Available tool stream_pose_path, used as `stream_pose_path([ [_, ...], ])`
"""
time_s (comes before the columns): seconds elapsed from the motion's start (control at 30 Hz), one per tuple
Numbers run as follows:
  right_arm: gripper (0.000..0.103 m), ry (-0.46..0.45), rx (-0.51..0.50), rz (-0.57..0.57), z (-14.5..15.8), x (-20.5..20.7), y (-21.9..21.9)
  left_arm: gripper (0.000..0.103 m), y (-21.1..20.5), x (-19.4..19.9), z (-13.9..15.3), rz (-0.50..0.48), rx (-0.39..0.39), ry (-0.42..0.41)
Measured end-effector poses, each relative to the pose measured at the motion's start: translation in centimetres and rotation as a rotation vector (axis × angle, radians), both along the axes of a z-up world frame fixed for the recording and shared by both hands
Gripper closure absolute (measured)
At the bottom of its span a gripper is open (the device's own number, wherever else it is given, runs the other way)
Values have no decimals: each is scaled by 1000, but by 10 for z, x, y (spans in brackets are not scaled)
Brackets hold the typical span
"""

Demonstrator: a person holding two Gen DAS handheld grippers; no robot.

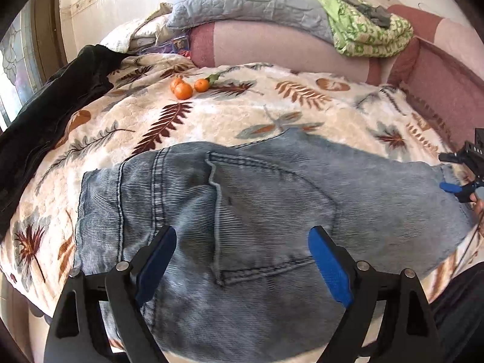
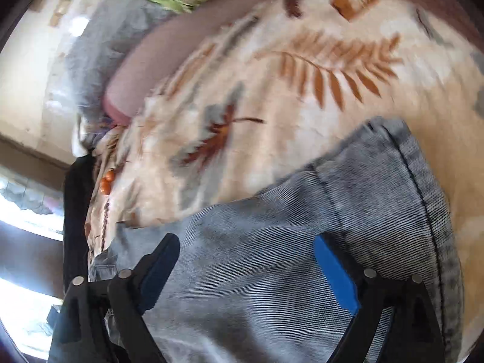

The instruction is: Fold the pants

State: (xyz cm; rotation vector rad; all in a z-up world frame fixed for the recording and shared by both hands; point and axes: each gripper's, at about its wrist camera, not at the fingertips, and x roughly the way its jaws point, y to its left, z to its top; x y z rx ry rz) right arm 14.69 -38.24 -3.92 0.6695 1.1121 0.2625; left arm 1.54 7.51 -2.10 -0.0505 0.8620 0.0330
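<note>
Both your left gripper (image 1: 242, 260) and right gripper (image 2: 251, 269) gape wide, holding nothing. The jeans (image 1: 242, 199) are thick, floppy denim; pinch the hem edge at the right of the frame.

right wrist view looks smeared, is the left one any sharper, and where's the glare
Right wrist view: motion blur over the blanket, tilted; jeans weave stays readable. Left wrist view: sharper, oranges crisp, fisheye bends the bed edge. Glare: blown-out window at the left.
</note>
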Motion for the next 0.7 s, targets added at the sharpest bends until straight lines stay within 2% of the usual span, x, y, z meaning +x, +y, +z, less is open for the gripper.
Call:
stream_pose_path([
  [0.1, 12, -114, 52, 22, 31, -19, -6, 14, -16, -3, 13, -30, -11, -29],
  [0.17, 12, -171, 37, 20, 50, -38, -16, 14, -32, 2, 20, -65, -20, -40],
  [0.33, 12, -214, 27, -39, 69, -97, -60, 14, -87, 25, 25, -172, -39, -42],
  [0.5, 12, -112, 113, -134, 30, -137, -103, 14, -145, 56, 18, -260, -83, 4],
  [0.6, 12, -53, 213, -215, 0, -145, -121, 14, -177, 72, 9, -290, -107, 47],
  [0.7, 12, -37, 299, -249, -15, -143, -130, 14, -197, 84, -1, -294, -111, 90],
])
